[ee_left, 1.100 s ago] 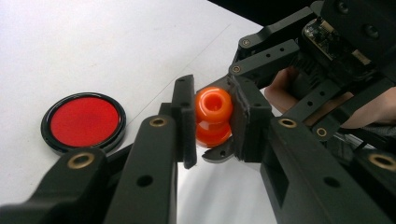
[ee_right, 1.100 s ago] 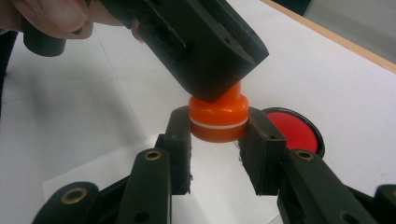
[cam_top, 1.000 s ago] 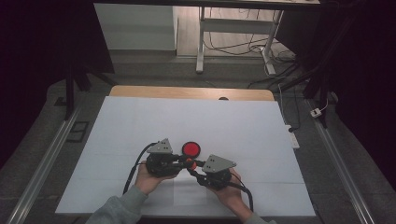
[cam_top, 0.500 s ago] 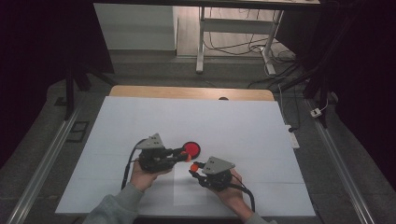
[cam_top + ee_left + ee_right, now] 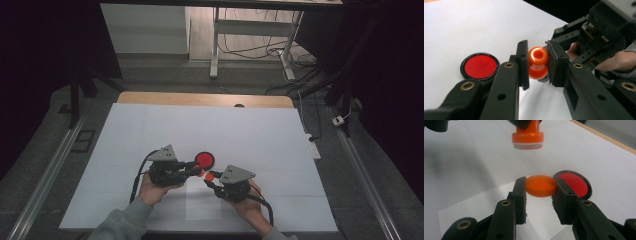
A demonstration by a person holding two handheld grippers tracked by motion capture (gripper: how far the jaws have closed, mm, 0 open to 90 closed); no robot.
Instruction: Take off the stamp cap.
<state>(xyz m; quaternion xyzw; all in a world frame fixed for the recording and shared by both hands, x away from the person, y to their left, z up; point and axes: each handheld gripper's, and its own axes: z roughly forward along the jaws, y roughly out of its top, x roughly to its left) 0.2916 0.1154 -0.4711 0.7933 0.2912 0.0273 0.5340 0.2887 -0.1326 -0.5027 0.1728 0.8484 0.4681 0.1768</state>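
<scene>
My left gripper (image 5: 538, 63) is shut on an orange knobbed stamp-like piece (image 5: 538, 62), gripped by its neck and held just above the table. In the right gripper view that piece (image 5: 527, 133) hangs ahead, base down. My right gripper (image 5: 541, 186) is shut on a shallow orange cap (image 5: 541, 185), pinched by its rim. In the high view the left gripper (image 5: 199, 171) and right gripper (image 5: 209, 177) face each other tip to tip, a small gap apart. A round red pad in a black rim (image 5: 204, 160) lies flat just beyond them, also seen as the red pad (image 5: 479, 66) and the red pad (image 5: 574, 182).
A white sheet (image 5: 150, 125) covers the table, with a wooden edge (image 5: 200, 99) at the far side. Metal rails (image 5: 55, 165) run along both sides. Cables and a desk frame (image 5: 250, 30) stand on the floor beyond.
A second ago the orange parts sat together between the two grippers. Now they stand apart, the left gripper having shifted slightly left and turned with its piece. The right hand kept still.
</scene>
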